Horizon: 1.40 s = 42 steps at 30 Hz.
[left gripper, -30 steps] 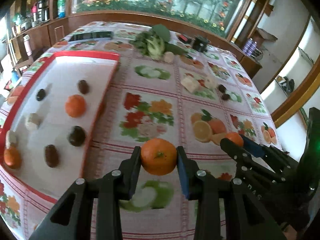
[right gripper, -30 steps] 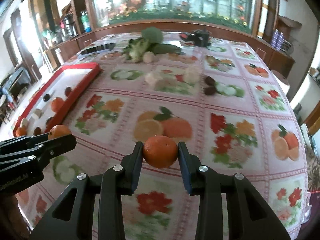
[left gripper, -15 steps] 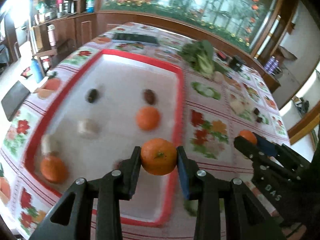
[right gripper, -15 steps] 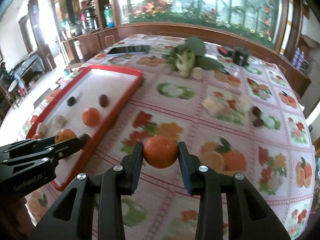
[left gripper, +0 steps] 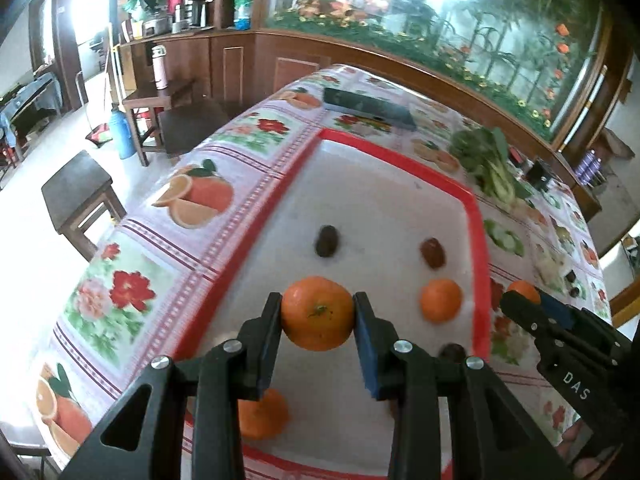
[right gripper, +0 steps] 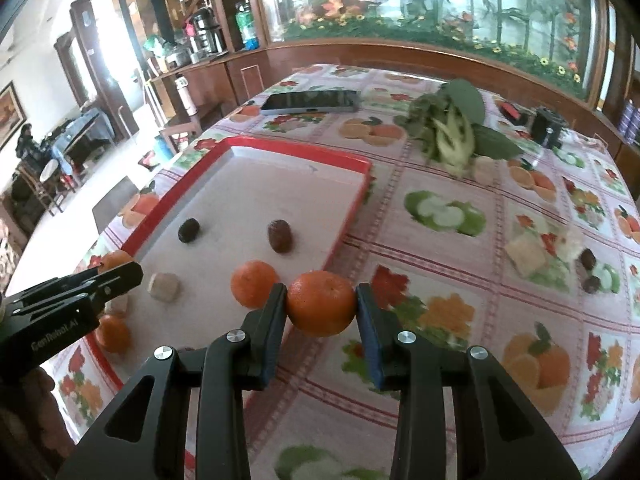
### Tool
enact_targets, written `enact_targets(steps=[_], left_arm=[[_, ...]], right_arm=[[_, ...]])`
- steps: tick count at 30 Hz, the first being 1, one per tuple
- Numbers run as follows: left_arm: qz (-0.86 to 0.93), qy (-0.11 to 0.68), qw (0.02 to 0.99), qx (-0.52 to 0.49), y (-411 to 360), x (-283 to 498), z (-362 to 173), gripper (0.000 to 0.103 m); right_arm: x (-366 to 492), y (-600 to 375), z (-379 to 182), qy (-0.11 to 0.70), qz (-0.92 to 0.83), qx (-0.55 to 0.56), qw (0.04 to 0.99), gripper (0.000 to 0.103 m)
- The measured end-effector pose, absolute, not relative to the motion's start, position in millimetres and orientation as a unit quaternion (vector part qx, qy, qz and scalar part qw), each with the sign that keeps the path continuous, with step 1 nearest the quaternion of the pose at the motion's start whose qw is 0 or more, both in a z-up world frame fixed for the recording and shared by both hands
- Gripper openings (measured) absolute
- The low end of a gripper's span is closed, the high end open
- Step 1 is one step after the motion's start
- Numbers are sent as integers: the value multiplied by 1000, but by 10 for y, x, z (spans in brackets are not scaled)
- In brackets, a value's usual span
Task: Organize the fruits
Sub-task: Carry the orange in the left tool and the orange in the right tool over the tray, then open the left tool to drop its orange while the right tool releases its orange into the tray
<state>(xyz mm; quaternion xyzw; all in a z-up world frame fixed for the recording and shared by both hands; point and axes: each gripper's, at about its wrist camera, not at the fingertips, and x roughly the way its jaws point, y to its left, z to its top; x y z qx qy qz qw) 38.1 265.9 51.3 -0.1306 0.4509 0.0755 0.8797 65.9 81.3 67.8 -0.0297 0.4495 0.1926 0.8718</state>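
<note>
two oranges — one [left gripper: 317, 313] between left tongs [left gripper: 316, 320], one [right gripper: 321, 303] between right tongs [right gripper: 321, 312]

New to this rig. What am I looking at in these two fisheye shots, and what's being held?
No robot arm: a person carries a two-finger gripper in each hand, with a camera on each looking along its fingers. In the left wrist view, the left gripper clamps a mandarin above the red-rimmed tray. In the right wrist view, the right gripper clamps another mandarin over the tray's right rim. The tray sits on a fruit-print tablecloth and holds loose mandarins, dark dates and pale lumps. Leafy greens and a phone lie farther back.
</note>
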Motion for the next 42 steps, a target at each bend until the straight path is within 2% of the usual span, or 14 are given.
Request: enact_targets(steps=[18, 36, 42], left_arm=[[93, 469, 870, -123, 2925, 792, 318, 38], [84, 489, 859, -123, 2901, 801, 146, 38], [87, 492, 857, -126, 2889, 771, 148, 44]], right_arm=[[967, 1699, 365, 469, 257, -73, 842, 34], [1003, 1772, 278, 467, 269, -129, 832, 34], [1016, 1693, 276, 469, 249, -129, 838, 51]])
